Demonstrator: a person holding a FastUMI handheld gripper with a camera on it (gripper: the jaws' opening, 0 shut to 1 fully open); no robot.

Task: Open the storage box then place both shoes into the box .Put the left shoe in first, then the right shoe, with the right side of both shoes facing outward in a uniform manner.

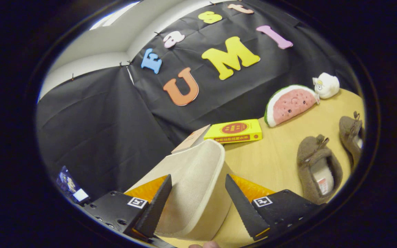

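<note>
Now claw point(196, 193) wide open, straddling storage box point(195, 179) lid, fingers not visibly pressing.

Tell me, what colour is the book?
Yellow book, red on its cover, seen in the gripper view.

No text can be read. The yellow book point(233, 131) beyond the box lid point(195, 186) carries a red round emblem and a red strip of print, too small to make out. A tag inside the near shoe point(318, 168), right of the book, is likewise unreadable.
</note>
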